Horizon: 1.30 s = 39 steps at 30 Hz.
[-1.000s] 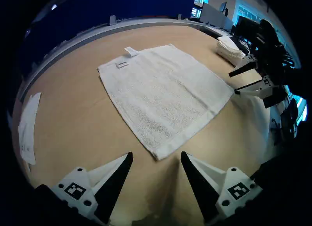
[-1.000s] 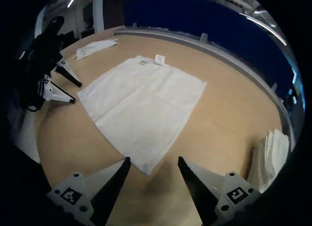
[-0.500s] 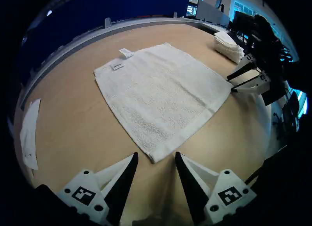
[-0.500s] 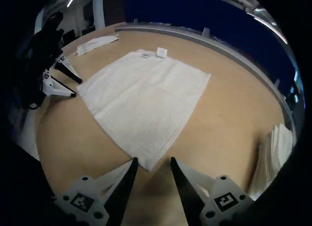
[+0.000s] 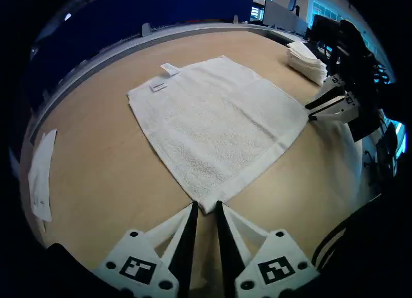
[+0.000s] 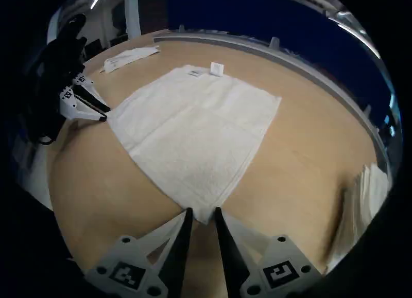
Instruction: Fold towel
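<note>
The white towel [image 5: 216, 128] lies spread flat on the wooden table [image 5: 103, 159]. The left gripper [image 5: 206, 205] is clenched on one near corner of the towel, and the right gripper [image 6: 202, 211] is pinching the neighbouring corner. At the towel's far corner are a loop tag [image 5: 170, 68] and a sewn label [image 5: 158, 86], their print too small to read. A stack of folded towels [image 5: 306, 61] sits beyond the towel. Each finger carries a square black-and-white marker [image 5: 138, 267].

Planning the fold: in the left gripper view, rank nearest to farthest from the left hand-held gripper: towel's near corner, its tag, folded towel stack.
1. White terry towel's near corner, bottom centre.
2. Small white tag, far-left edge.
3. Stacked folded white towels, far right.
</note>
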Available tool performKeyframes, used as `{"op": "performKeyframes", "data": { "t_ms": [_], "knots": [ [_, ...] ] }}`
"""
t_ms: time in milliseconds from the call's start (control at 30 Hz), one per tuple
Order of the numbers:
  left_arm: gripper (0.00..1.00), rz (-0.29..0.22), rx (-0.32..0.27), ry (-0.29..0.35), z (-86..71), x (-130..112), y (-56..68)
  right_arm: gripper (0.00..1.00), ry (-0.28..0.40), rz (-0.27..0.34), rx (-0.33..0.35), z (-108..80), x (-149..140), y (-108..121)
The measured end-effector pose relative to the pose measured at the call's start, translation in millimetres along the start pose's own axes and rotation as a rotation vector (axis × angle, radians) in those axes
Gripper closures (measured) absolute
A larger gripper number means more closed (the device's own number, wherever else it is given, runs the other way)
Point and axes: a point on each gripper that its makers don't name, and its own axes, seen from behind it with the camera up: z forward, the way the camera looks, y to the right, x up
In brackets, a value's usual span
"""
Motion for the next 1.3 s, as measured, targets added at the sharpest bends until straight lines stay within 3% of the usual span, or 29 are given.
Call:
{"op": "performKeyframes", "data": {
  "t_ms": [67,133,367,700,900,1300],
  "knots": [
    [0.88,-0.003,0.011,0.001,0.7,1,-2.4,0.73,0.002,0.001,0.002,0.4,0,-1],
    [0.9,-0.007,0.014,0.003,1.4,1,-3.2,0.78,0.007,0.002,0.001,0.5,2,-2],
    [0.92,-0.011,0.022,0.016,4.1,2,-2.5,0.89,0.022,0.006,-0.003,-2.2,9,-3],
    [0.93,-0.061,0.016,0.046,-2.9,15,0.5,0.9,0.042,0.011,-0.011,-9.0,19,2],
    [0.93,-0.068,0.024,0.059,-13.9,23,1.2,0.9,0.07,0.007,-0.012,-22.1,32,4],
    [0.93,-0.117,0.027,0.082,-50.6,36,7.0,0.9,0.109,-0.025,-0.003,-64.5,56,-3]
  ]
}}
